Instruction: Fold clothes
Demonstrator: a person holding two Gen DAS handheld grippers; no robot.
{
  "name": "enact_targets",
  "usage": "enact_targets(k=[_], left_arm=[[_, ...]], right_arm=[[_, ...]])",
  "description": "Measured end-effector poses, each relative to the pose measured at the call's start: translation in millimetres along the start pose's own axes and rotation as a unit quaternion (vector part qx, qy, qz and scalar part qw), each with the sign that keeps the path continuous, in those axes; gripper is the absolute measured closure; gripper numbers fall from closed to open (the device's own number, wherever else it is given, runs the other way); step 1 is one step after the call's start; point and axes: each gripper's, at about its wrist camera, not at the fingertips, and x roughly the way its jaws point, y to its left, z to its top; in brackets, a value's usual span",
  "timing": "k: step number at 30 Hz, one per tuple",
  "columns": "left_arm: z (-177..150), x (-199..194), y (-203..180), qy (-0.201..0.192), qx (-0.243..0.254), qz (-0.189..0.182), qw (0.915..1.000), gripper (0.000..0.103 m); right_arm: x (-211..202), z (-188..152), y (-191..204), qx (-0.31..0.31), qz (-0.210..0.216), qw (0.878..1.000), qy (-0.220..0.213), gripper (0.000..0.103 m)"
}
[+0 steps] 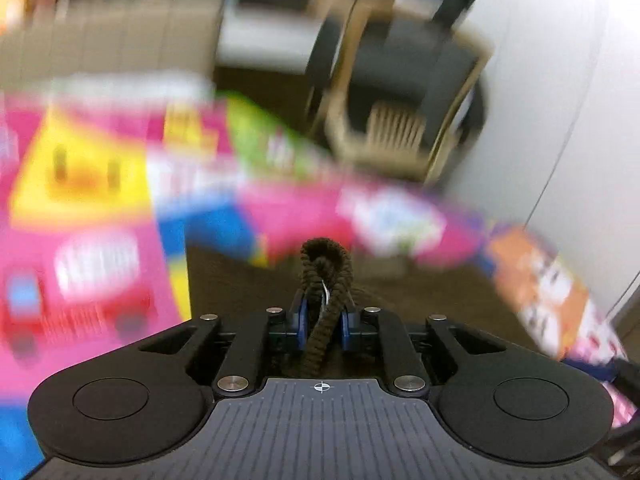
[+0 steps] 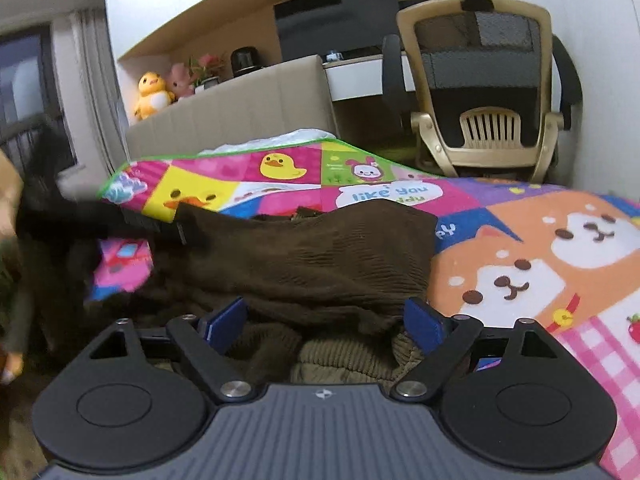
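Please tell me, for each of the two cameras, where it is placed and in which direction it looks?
Left wrist: on the left gripper, looking forward, motion-blurred; its fingers pinch brown corduroy garment.
Right wrist: on the right gripper, open, looking low across the same garment lying on the cartoon mat.
Shared: garment, mat, office chair; the left gripper appears as a dark blur in the right view.

1. A home, most likely a bedroom doubling as a study.
2. Bright cartoon-print play mat (image 2: pixel 520 264) with ducks and dogs, spread out flat.
3. Beige padded headboard (image 2: pixel 240 108) behind it.
4. Yellow duck plush toy (image 2: pixel 151 94) and a pink one on a ledge.
5. Mesh office chair (image 2: pixel 480 92) by a white counter (image 2: pixel 356 76); curtained window at left.
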Motion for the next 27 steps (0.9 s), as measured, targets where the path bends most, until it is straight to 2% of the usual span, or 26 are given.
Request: enact_targets(k=[2, 3, 5, 8, 9, 13, 14, 16, 17, 18, 19, 20, 22, 23, 26, 27], left_arm=[[7.3, -23.1, -6.7, -0.062, 0.042, 0.0, 0.9972, 0.086], [3.7, -21.9, -5.7, -0.063, 0.052, 0.005, 0.9966, 0.085], [-5.2, -16.9, -2.6, -0.059, 0.07, 0.017, 0.9956, 0.083], [-35.1, 10.4, 17.7, -0.006, 0.062, 0.042, 0.9972, 0.075], [-41.9, 13.9, 23.2, 0.006, 0.057, 0.051, 0.997, 0.071], [-40.1, 2.1, 43.4, 0.002, 0.046, 0.066, 0.9967, 0.034], [-34.7, -4.4, 44.2, -0.007, 0.045, 0.068, 0.9967, 0.032], [-23.3, -17.9, 44.8, -0.025, 0.044, 0.07, 0.9963, 0.035], [-16.4, -23.8, 43.0, -0.036, 0.041, 0.062, 0.9966, 0.036], [-10.5, -30.0, 39.4, -0.044, 0.037, 0.039, 0.9976, 0.039], [-3.5, -32.7, 33.0, -0.044, 0.032, 0.002, 0.9985, 0.042], [-1.1, -33.6, 27.7, -0.039, 0.028, -0.032, 0.9983, 0.044], [-4.1, -26.0, 15.9, -0.01, 0.03, -0.093, 0.9951, 0.046], [-8.1, -18.0, 12.2, 0.005, 0.033, -0.106, 0.9938, 0.046], [-26.7, 15.9, 17.5, 0.065, 0.02, -0.078, 0.9946, 0.047], [-33.2, 26.6, 24.5, 0.086, 0.006, -0.066, 0.9941, 0.058]], right_arm=[[0.6, 0.6, 5.5, -0.016, 0.008, 1.0, -0.003, 0.015], [1.4, 2.1, 8.0, -0.024, 0.009, 1.0, -0.002, 0.015], [2.4, 7.4, 12.4, -0.04, 0.006, 0.999, -0.002, 0.015], [5.2, 22.6, 14.1, -0.058, 0.002, 0.998, -0.003, 0.015], [5.0, 29.4, 13.7, -0.064, 0.002, 0.998, -0.004, 0.015], [10.6, 55.4, 10.9, -0.086, -0.006, 0.996, -0.004, 0.015], [14.8, 61.2, 10.2, -0.084, -0.007, 0.996, -0.002, 0.015], [28.1, 68.6, 7.5, -0.069, 0.001, 0.998, 0.006, 0.016], [35.8, 71.5, 6.2, -0.06, 0.007, 0.998, 0.013, 0.024], [46.7, 71.1, 5.2, -0.049, 0.016, 0.998, 0.029, 0.031], [57.6, 70.8, 4.1, -0.037, 0.025, 0.998, 0.046, 0.043], [68.5, 70.1, 3.0, -0.026, 0.033, 0.997, 0.062, 0.045], [87.7, 61.3, 3.9, -0.028, 0.023, 0.995, 0.091, 0.045], [93.8, 56.0, 4.3, -0.035, 0.015, 0.994, 0.1, 0.045], [95.6, 47.9, 4.9, -0.048, 0.009, 0.994, 0.103, 0.045], [92.7, 47.7, 5.1, -0.049, 0.01, 0.993, 0.103, 0.045]])
